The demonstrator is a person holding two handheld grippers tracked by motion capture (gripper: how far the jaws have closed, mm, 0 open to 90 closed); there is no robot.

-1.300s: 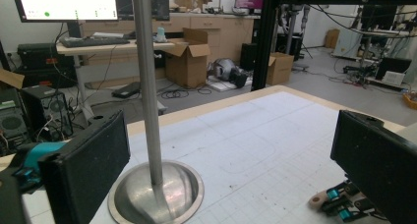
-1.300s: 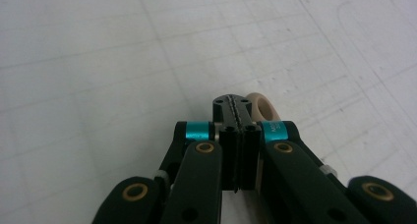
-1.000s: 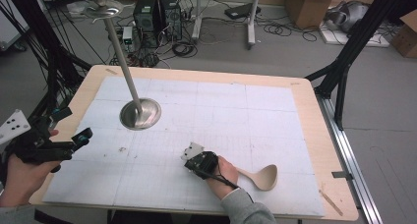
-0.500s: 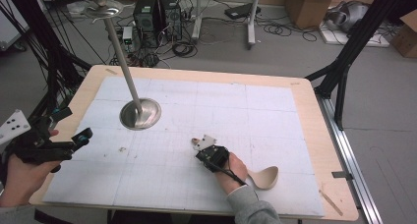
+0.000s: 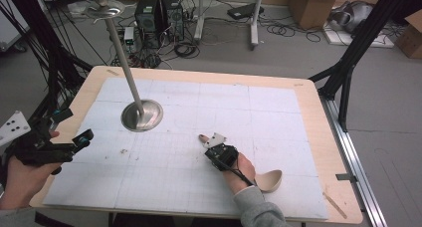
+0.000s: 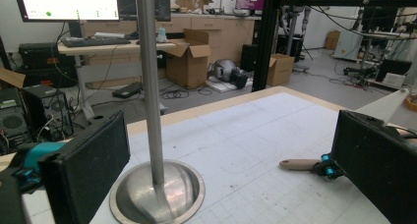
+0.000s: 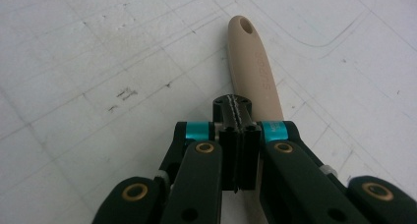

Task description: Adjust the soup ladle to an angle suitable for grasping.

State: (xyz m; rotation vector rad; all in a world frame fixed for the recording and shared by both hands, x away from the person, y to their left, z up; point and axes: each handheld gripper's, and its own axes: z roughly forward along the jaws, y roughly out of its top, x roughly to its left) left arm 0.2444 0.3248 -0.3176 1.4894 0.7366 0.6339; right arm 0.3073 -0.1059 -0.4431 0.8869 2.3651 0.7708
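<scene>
- Since the earlier frames, the right gripper (image 5: pixel 210 145) has slid a little right and away from the person. The left gripper (image 5: pixel 74 125) has kept its place.
- High view: the one beige wooden spoon (image 5: pixel 268 181) lies on the white gridded mat (image 5: pixel 298 137), bowl by the right wrist. Its long axis runs up-left beneath that hand, along the gripper's own line. The right hand is over it and the left is well apart. The one steel stand with a round base (image 5: pixel 143 115) lies between the two grippers.
- Left gripper view: the left gripper (image 6: pixel 231 150) stands wide open and empty. The stand (image 6: pixel 152 86) is just ahead and the spoon handle (image 6: pixel 300 164) is farther right.
- Right gripper view: the right gripper (image 7: pixel 237 111) is closed, pad against pad, with nothing between. The spoon handle (image 7: pixel 253 62) runs straight ahead from beneath the tips.
</scene>
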